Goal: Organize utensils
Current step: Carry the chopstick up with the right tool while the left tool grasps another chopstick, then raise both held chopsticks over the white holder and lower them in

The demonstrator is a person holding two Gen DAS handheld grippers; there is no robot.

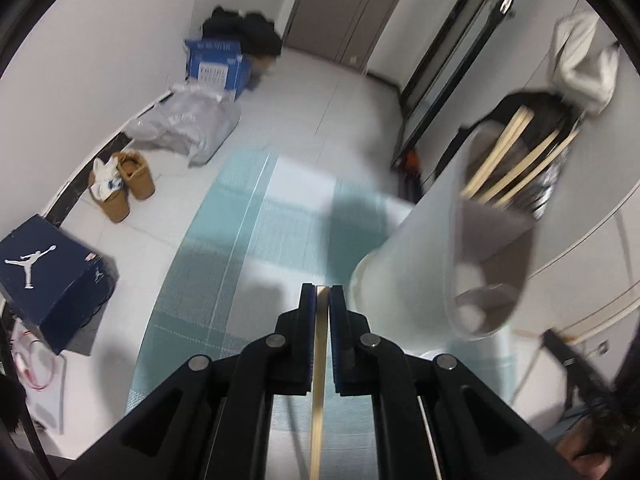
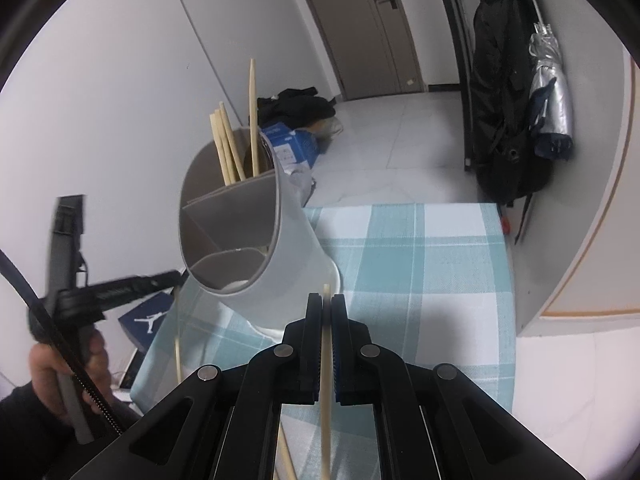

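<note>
A pale grey utensil holder [image 2: 260, 248] with inner dividers stands on the checked tablecloth [image 2: 420, 264]; several wooden chopsticks [image 2: 230, 148] stand in its far compartment. It also shows in the left wrist view [image 1: 452, 248], with its chopsticks [image 1: 504, 164]. My left gripper [image 1: 322, 292] is shut on a wooden chopstick [image 1: 319, 380], left of the holder's base. My right gripper [image 2: 326, 300] is shut on a pale chopstick [image 2: 326, 380], just right of the holder's base. The left gripper shows in the right wrist view [image 2: 120, 286], with a chopstick [image 2: 177, 340] hanging down from it.
A Jordan shoebox [image 1: 52, 276], tan boots [image 1: 124, 184], plastic bags [image 1: 188, 124] and a blue box [image 1: 216, 66] lie on the floor at left. A black backpack [image 2: 508, 92] and folded umbrella [image 2: 550, 92] hang at right. Another chopstick [image 2: 286, 460] lies on the cloth.
</note>
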